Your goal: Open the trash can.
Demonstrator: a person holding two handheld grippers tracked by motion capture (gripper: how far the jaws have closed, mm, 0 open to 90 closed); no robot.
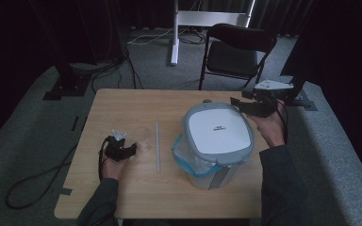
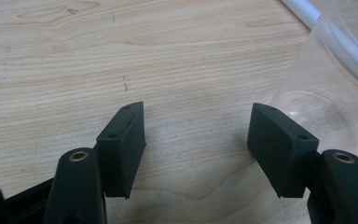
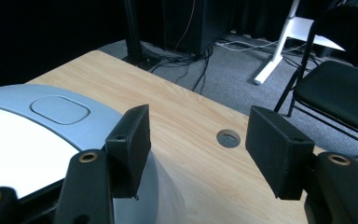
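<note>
Right gripper fingers released, just beside the grey-and-white lidded plastic bin's far rim; left gripper fingers spread beside the clear plastic cup. Square your fingers on the rim before closing.

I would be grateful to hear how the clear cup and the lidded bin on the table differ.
The clear cup is small, see-through and lies beside the left gripper; the lidded bin is far larger, opaque grey-and-white, upright and closed, by the right gripper. Both rest on the wooden table.
</note>
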